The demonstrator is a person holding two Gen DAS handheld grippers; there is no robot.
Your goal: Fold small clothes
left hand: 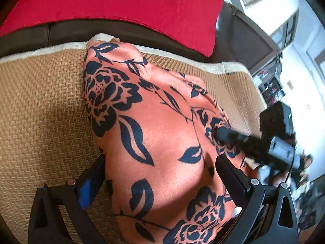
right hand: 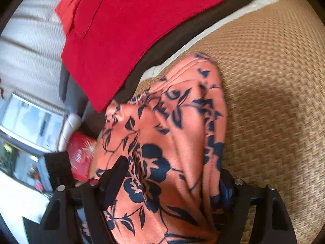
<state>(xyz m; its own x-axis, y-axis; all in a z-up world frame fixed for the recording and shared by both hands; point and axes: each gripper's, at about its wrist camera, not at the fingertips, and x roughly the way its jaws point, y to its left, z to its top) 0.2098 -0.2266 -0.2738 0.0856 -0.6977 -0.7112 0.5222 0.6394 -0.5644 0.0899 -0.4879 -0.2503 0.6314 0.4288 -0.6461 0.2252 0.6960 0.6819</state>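
Your cloth (left hand: 162,134) is orange with navy flowers; tan woven mat (left hand: 44,105) at left, red cushion (left hand: 126,2) up top.

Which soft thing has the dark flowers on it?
The orange cloth between the fingers. It has dark blue flowers and leaves; the red cushion behind it is plain.

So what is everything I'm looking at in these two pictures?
floral garment: one, orange with dark blue flowers, bunched on the woven mat, running between both grippers' fingers
woven mat: one, tan with a cream border, under the garment
red cushion: one, red, behind the mat on the dark sofa
dark sofa: one, brown, under the cushion
left gripper: one, black with blue pads, cloth between its fingers
right gripper: one, black, cloth between its fingers
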